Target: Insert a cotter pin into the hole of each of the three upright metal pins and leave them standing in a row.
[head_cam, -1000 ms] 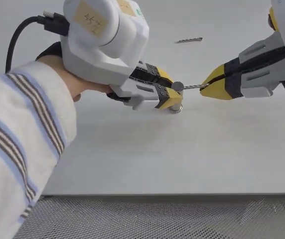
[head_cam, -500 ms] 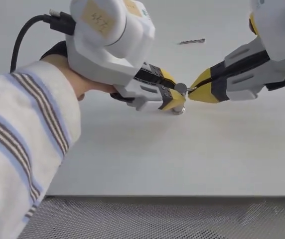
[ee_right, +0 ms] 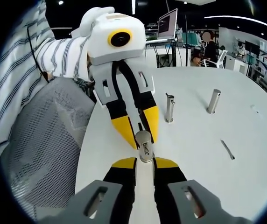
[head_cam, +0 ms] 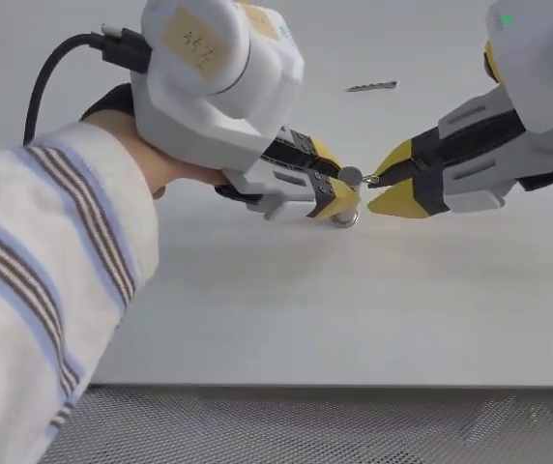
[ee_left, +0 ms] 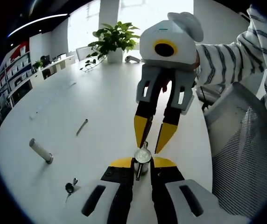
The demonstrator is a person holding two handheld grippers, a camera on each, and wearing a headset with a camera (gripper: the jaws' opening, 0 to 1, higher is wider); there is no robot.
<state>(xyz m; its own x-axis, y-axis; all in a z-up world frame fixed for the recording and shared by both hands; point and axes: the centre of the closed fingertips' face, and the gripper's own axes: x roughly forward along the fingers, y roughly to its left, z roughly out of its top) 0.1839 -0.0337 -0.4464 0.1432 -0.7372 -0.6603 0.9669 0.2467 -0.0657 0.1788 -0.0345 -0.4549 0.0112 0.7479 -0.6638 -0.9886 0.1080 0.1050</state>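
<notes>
white table roomy | left tool clamps metal pin (right tool agape)

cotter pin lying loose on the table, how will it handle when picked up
The cotter pin is a thin metal sliver, so probably light and fairly stiff. It lies flat on the smooth table, so it may skid when nudged. Being so slim, it could twist in a grip.
</notes>
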